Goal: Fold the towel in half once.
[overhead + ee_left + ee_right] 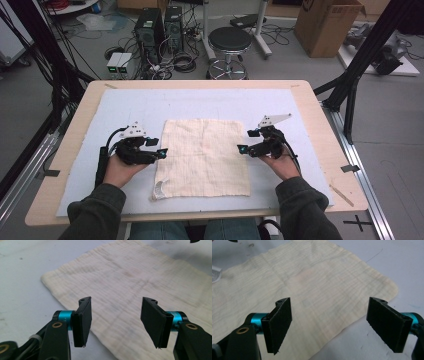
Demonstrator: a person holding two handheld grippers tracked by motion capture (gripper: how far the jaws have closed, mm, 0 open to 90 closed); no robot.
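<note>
A cream, square cloth (205,155) lies flat in the middle of the white mat (125,105). My left gripper (161,152) hovers at the cloth's left edge, held in the person's left hand. In the left gripper view the left gripper (116,320) is open, with the cloth (130,280) lying below and beyond the pads and nothing between them. My right gripper (242,148) sits at the cloth's right edge. In the right gripper view the right gripper (332,323) is open wide above a rounded corner of the cloth (312,285).
The mat covers a wooden table (80,125). A small pale tag (159,189) sits at the cloth's near left corner. Beyond the table stand a black stool (229,40), computer towers (150,30) with cables and a cardboard box (325,25). Black frame posts (367,50) flank the table.
</note>
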